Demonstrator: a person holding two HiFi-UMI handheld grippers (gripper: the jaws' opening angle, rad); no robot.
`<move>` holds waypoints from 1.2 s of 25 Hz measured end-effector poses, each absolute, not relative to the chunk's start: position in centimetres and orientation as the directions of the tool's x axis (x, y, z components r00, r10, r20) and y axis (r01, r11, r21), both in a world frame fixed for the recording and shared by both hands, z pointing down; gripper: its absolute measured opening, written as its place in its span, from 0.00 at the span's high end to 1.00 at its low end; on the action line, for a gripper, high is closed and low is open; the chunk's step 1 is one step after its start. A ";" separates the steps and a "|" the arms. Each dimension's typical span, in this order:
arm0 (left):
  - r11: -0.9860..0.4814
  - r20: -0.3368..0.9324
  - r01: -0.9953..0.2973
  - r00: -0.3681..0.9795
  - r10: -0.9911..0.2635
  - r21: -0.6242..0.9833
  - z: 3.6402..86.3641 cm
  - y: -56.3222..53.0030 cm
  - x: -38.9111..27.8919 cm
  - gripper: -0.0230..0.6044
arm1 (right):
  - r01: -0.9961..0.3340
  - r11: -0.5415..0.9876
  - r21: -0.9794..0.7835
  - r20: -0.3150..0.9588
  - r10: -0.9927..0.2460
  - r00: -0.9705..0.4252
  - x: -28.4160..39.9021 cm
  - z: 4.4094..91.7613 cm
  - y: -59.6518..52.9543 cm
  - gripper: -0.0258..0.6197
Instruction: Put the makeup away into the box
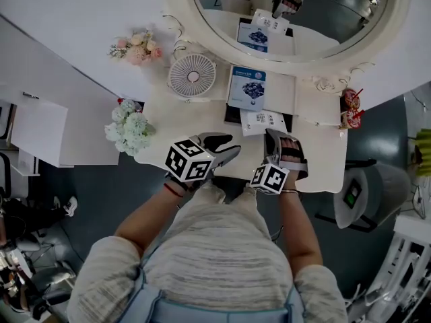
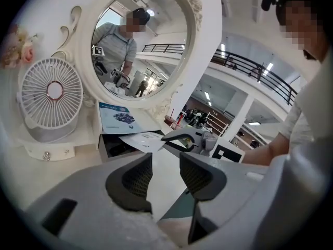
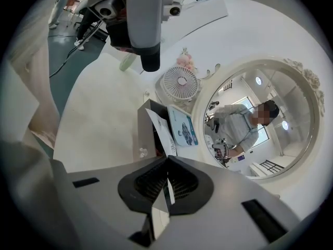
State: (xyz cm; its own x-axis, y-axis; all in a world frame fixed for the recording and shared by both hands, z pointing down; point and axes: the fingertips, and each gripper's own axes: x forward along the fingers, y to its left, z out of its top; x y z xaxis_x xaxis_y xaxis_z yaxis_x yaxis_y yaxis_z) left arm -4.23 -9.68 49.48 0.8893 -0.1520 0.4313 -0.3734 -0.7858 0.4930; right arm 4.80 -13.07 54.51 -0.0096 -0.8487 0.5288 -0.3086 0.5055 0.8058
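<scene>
Holds the left gripper (image 2: 165,165) over the near edge of the white counter (image 1: 202,116), jaws apart with nothing between them. Holds the right gripper (image 3: 167,163) just beside it, jaws pressed together and empty. Finds the box (image 1: 231,116) at the back of the counter under the round mirror (image 1: 289,19), right of the small fan (image 1: 192,75) — open, blue-printed lid (image 1: 247,88) upright against the mirror frame, white leaflet (image 1: 261,121) lying across the opening. Cannot tell what lies inside — too dark.
</scene>
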 end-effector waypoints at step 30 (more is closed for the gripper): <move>-0.804 0.480 -0.383 0.866 -0.140 0.454 50.7 -10.9 -4.2 0.70 | -0.379 0.602 0.702 0.637 -0.770 -0.044 3.2 56.5 -18.4 0.94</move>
